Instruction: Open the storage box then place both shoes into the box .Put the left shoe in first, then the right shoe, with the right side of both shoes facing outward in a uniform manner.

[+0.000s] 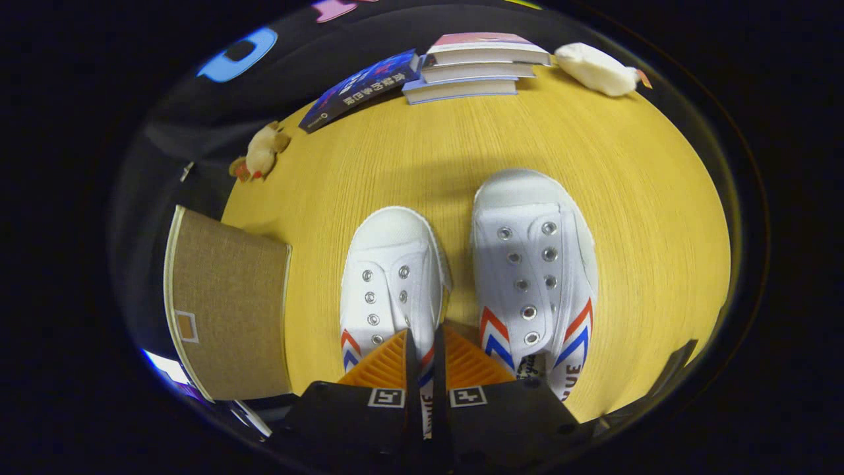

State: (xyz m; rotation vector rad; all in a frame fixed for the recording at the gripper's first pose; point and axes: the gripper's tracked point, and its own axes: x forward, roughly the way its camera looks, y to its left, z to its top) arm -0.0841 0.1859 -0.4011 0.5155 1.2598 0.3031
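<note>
Gripper view: two white shoes are seen on the yellow tabletop (422,158), toes pointing far away. The left shoe (389,277) sits just beside the right shoe (534,264), with a thin gap between them. The claw (425,353) is nearly closed, and the inner side wall of the left shoe, near its heel, is pinched between the two fingers (379,366). So the left shoe looks to be grasped, which fits the rule that it goes in first.

The storage box (227,303) is seen to the left of the shoes, a brown cloth box with a pale edge. Whether it is open cannot be told from here.

To do this step well, the pinch should be kept tight so the thin cloth does not slip. The shoe should be lifted straight up, clear of the other shoe, then carried left to the box. It should be turned so that its right side faces outward.

Far away, a pile of books (471,66), a blue book (359,89), a small brown toy (260,155) and a white toy (597,69) are left alone.
</note>
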